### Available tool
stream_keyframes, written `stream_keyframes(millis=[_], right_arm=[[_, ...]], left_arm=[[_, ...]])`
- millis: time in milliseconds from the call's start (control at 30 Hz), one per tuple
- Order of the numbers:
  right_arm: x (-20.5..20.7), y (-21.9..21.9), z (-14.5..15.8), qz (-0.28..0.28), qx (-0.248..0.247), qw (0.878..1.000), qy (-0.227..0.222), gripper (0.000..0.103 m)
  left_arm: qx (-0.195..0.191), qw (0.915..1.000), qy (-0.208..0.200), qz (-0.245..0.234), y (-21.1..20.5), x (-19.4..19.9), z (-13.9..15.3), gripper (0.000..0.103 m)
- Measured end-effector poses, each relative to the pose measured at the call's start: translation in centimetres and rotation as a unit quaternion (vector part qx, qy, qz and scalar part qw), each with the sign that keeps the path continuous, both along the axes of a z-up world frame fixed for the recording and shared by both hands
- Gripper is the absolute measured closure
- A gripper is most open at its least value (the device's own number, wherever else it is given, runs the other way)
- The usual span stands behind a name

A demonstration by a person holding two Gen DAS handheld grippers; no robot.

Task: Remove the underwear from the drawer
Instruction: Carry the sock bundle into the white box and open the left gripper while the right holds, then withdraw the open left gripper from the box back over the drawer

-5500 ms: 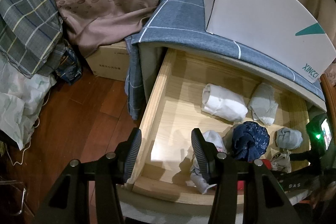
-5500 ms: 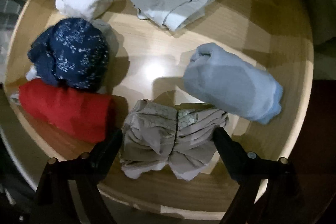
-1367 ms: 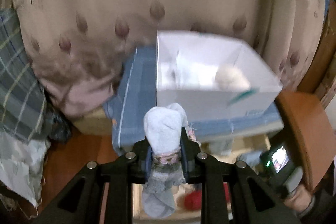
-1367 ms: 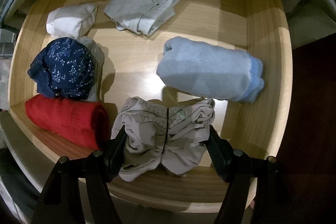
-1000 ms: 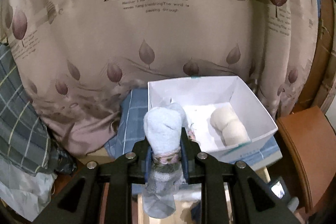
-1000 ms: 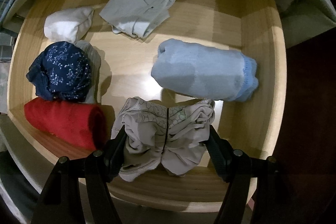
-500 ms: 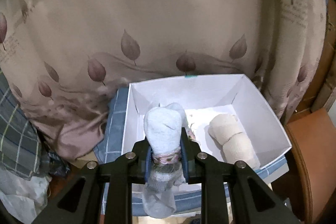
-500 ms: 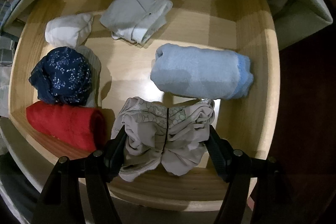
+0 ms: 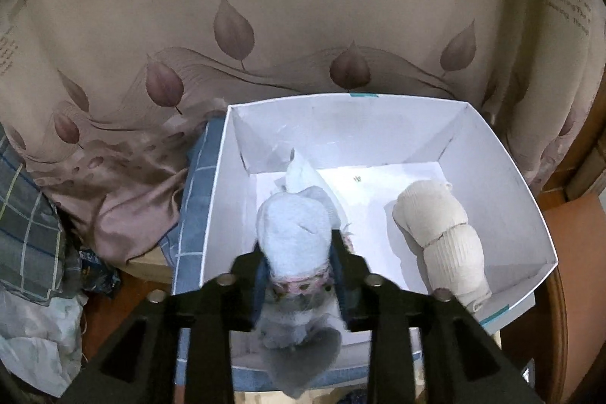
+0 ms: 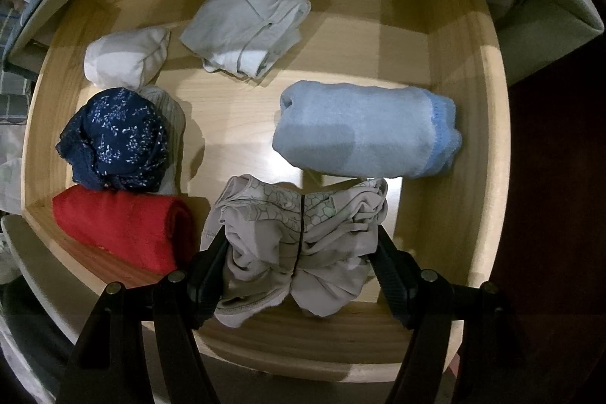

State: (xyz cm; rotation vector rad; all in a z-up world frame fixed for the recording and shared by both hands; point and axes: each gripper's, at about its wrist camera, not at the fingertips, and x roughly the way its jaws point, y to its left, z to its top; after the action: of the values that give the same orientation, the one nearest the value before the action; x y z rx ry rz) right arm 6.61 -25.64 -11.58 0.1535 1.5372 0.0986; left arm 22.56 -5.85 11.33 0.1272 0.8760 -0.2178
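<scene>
Left gripper [image 9: 297,260] is opening around a pale blue underwear roll [image 9: 293,233] over the white box [image 9: 503,173], beside a cream roll [image 9: 441,237]. Right gripper [image 10: 299,264] is clamping beige underwear [image 10: 299,237] in the wooden drawer [image 10: 473,124], among a red roll [image 10: 121,226], a navy bundle [image 10: 113,139] and a light blue roll [image 10: 363,135].

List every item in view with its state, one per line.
Left gripper: jaws opening, pale blue roll between them.
Pale blue roll: over the white box.
White box: open, holding a cream roll.
Right gripper: shut on beige underwear.
Drawer: open.
Red roll: in the drawer.
</scene>
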Motion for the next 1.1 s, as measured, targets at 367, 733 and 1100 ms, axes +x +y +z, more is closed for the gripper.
stream_keyframes(millis=[367,733,1100], right_arm=[[0.1,-0.1,-0.1,0.000,-0.003,1.000,0.001,0.036],[0.3,-0.7,-0.5,-0.013,0.025,1.000,0.006,0.037],[0.6,-0.7,-0.5,-0.015,0.015,1.000,0.000,0.037]], left_arm=[[-0.002,0.9999,-0.016,-0.006,0.1,-1.0,1.1,0.060],[0.018,0.9995,-0.018,-0.018,2.6,-6.8,1.2,0.060],[0.037,0.9987,0.031,-0.012,5.4,-13.4,-4.8,0.060]])
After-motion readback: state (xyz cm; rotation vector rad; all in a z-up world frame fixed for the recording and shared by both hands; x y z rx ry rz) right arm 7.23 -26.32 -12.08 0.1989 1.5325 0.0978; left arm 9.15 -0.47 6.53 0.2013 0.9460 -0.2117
